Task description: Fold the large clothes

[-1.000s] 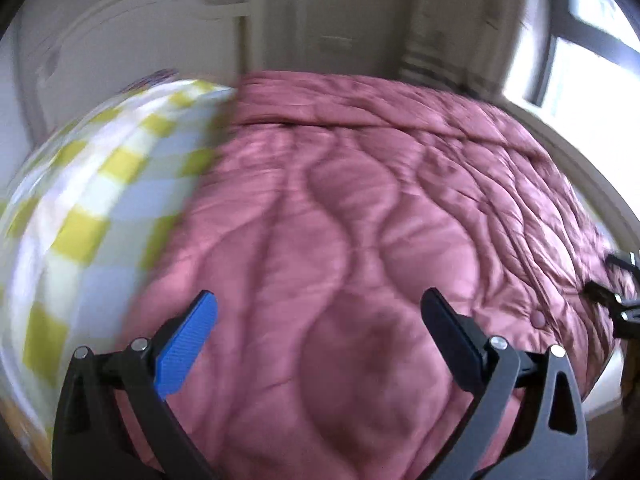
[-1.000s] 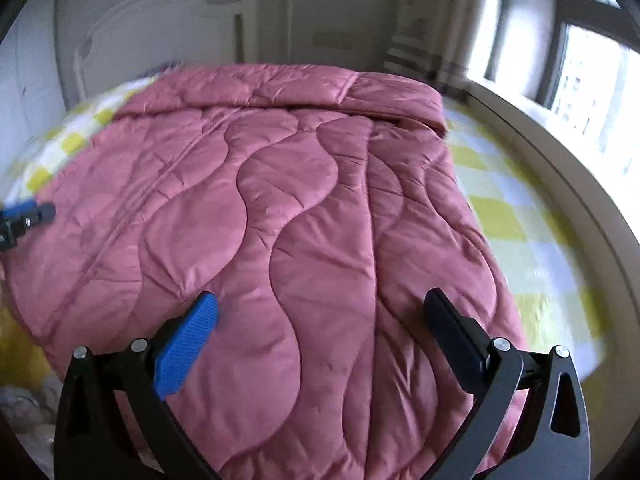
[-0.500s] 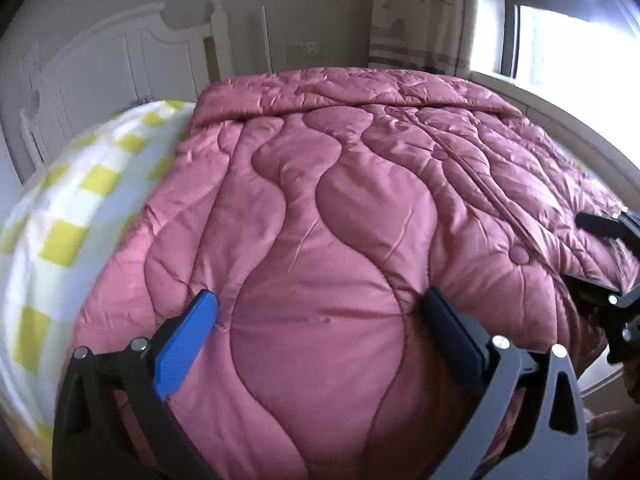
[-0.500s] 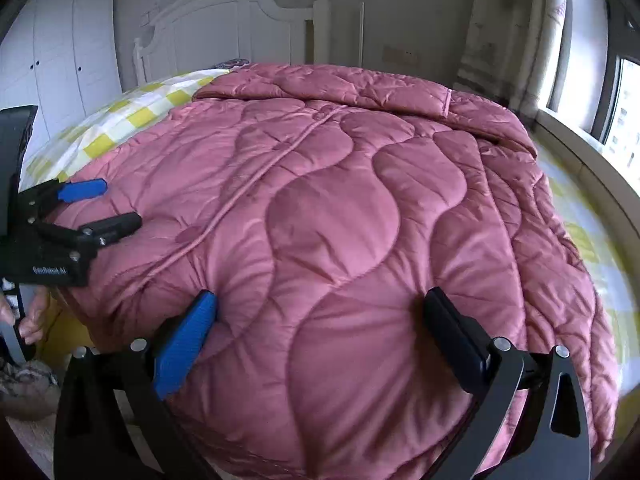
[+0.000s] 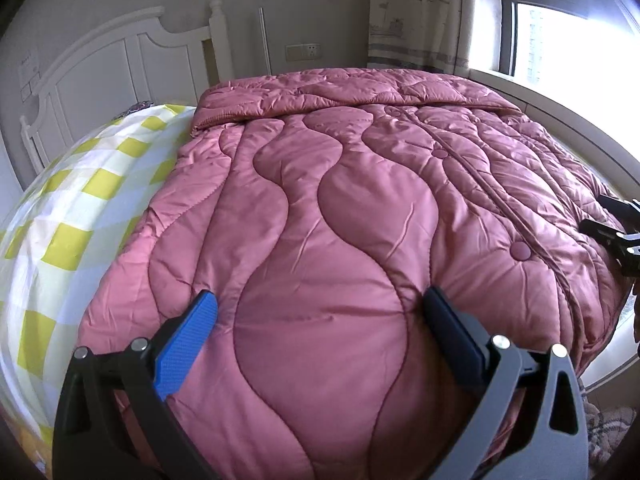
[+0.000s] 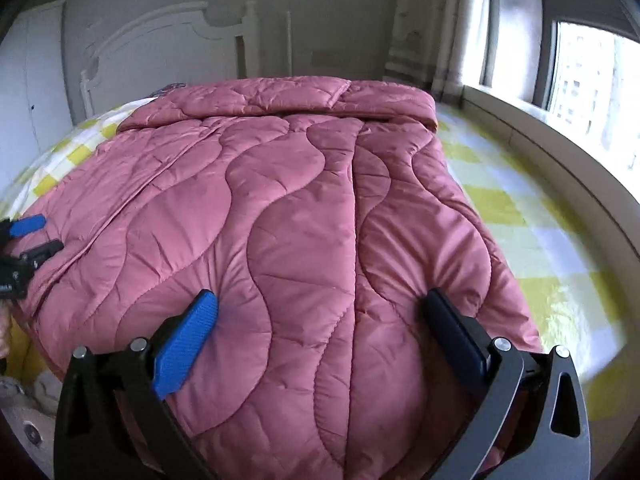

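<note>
1 pink quilt [image 5: 328,220], 2 grippers, prob. open

Both wrist views sit close over the bed's foot edge facing the headboard [image 5: 120,64], left view nearer the left corner, right view nearer the right, sharing the quilt [image 5: 340,220] between them.

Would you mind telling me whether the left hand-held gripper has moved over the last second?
Yes. In its own view the headboard has swung into sight, so the left hand-held gripper has turned and pulled back toward the coat's near edge.
</note>
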The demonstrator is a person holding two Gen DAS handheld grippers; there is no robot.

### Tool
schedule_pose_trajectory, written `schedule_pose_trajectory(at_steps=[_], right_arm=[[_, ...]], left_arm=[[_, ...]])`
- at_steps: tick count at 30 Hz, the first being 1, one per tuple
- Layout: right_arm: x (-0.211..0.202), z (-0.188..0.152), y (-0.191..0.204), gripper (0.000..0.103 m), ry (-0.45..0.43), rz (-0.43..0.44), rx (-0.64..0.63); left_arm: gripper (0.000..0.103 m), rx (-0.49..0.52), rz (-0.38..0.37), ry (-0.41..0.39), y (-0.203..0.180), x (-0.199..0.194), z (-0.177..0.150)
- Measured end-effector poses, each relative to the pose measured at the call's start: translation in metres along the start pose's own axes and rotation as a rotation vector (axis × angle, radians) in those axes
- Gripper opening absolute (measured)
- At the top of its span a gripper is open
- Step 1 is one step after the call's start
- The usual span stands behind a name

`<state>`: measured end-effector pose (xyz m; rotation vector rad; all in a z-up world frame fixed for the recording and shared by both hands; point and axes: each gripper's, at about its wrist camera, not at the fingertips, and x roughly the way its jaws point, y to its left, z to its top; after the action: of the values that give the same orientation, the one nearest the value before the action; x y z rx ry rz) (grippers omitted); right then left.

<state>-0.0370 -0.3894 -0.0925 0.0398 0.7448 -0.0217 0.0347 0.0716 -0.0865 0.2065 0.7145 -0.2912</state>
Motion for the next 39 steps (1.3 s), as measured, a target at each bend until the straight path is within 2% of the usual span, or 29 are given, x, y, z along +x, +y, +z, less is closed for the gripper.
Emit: schedule_pose_trajectory(at_steps=[8,12,13,16,17,18,20,21,23,24,25,26,28,33,35,39], right_arm=[[-0.004,0.000,0.003,0.099,0.023,-0.014,0.006],[-0.010,0.004,0.012,0.099,0.029,-0.065,0.022],[-0.014,0.005,0.019,0.099,0.010,-0.061,0.015],[-0.026,0.003,0.048,0.099,-0.041,0.032,-0.069],[-0.031,0.002,0.062,0.099,-0.063,0.055,-0.115],[-0.033,0.001,0.072,0.099,-0.074,0.073,-0.150],[-0.027,-0.005,0.098,0.099,-0.051,0.111,-0.258],[-0.020,-0.010,0.107,0.099,-0.027,0.087,-0.298],[-0.018,-0.010,0.102,0.099,-0.037,0.121,-0.256],[-0.014,-0.008,0.097,0.099,-0.013,0.149,-0.228],[-0.012,-0.005,0.088,0.099,0.009,0.177,-0.190],[-0.012,-0.003,0.081,0.099,0.013,0.177,-0.174],[-0.016,-0.001,0.072,0.099,0.001,0.132,-0.168],[-0.021,0.004,0.025,0.099,-0.008,0.023,-0.071],[-0.019,0.004,-0.005,0.099,0.014,-0.074,-0.009],[-0.029,-0.002,-0.056,0.099,0.005,-0.090,0.135]], left_arm=[[0.101,-0.001,0.000,0.000,0.000,-0.001,0.000],[0.101,-0.004,-0.003,0.005,-0.001,-0.001,0.000],[0.101,-0.007,-0.005,0.014,-0.001,-0.001,0.000],[0.101,-0.021,0.010,0.066,-0.003,-0.006,0.006],[0.101,-0.035,0.002,0.050,-0.005,-0.015,0.008],[0.101,-0.032,-0.038,-0.003,-0.010,-0.027,0.008],[0.101,0.040,-0.080,-0.052,-0.027,-0.039,0.006],[0.101,0.105,-0.071,-0.047,-0.040,-0.038,0.004],[0.101,0.202,-0.011,-0.004,-0.060,-0.025,-0.005],[0.101,0.198,-0.008,-0.007,-0.061,-0.022,-0.008],[0.101,0.163,-0.035,-0.017,-0.056,-0.023,-0.008],[0.101,0.123,-0.080,0.018,-0.048,-0.018,-0.006],[0.101,0.055,-0.118,0.036,-0.033,-0.015,-0.003],[0.101,-0.046,-0.027,-0.020,0.004,-0.026,0.002],[0.101,-0.123,0.001,-0.032,0.030,-0.028,0.003],[0.101,-0.259,0.089,0.001,0.080,-0.018,0.000]])
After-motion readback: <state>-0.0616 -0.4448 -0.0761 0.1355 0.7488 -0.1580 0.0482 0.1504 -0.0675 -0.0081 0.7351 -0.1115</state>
